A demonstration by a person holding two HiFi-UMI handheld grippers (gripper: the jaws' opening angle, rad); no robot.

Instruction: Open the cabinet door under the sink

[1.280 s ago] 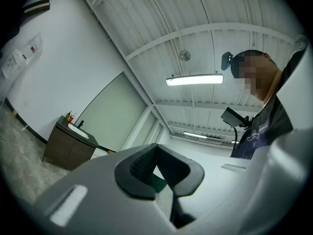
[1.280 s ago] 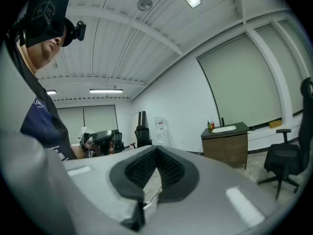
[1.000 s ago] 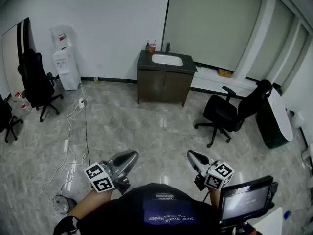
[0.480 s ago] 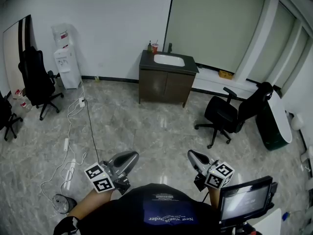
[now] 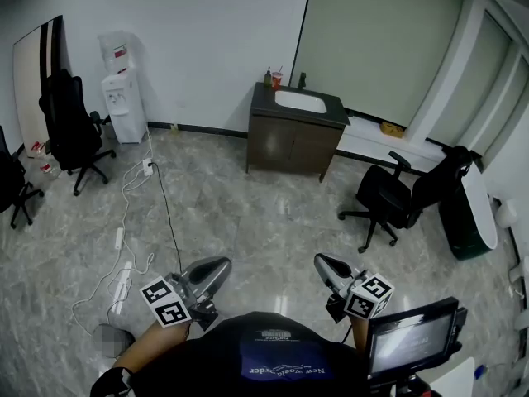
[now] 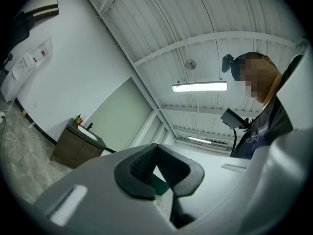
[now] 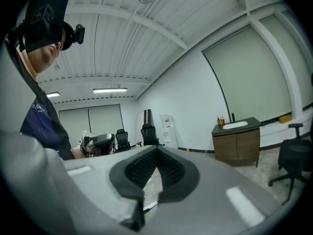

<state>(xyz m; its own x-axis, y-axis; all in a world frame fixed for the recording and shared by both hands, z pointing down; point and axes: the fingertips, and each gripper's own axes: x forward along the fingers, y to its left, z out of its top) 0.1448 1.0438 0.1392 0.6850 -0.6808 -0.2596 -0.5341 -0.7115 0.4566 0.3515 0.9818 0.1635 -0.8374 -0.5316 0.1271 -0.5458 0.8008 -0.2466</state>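
left gripper [image 6: 156, 152] closed, sink cabinet [image 6: 72, 149] beyond

Head view high, steeply down, far from sink cabinet [image 5: 294, 145]; both gripper views low, near-level (cabinet shared).

Grey floor [image 5: 248, 213] — sink cabinet [image 5: 293, 143], water dispenser [image 5: 126, 106], office chair [image 5: 395, 201].
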